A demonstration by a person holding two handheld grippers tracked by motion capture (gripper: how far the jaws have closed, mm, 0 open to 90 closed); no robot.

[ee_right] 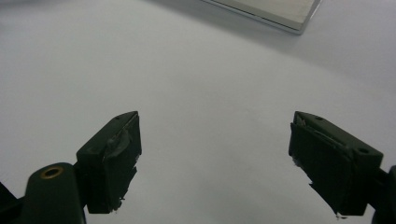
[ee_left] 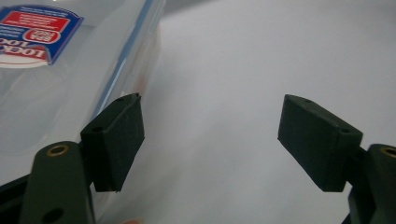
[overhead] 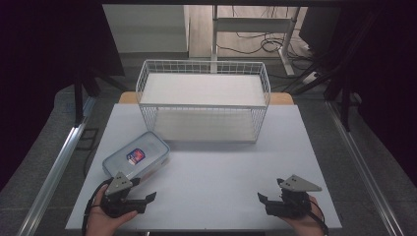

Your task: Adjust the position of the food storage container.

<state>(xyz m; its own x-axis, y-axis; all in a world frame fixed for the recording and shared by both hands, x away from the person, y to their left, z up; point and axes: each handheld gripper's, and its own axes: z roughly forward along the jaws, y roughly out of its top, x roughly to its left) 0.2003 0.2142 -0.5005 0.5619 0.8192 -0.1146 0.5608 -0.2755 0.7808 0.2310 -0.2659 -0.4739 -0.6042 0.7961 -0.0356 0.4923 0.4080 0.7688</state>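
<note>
We are seeing a white wire rack [overhead: 203, 98], a clear food container [overhead: 135, 159] showing a red-and-blue label [ee_left: 33, 33], and a pale grey table [overhead: 216, 172].

Left gripper [overhead: 147, 198]: black body, grey three-cornered plate on top at 12 o'clock, black cable looping off at 9 o'clock. Right gripper [overhead: 261, 199]: same black build, grey plate, cable at 4 o'clock. Jaws carry black rectangular pads [ee_left: 116, 140], screw holes, brass rivets; right gripper's pads [ee_right: 114, 161] scuffed, ragged-edged.
</note>
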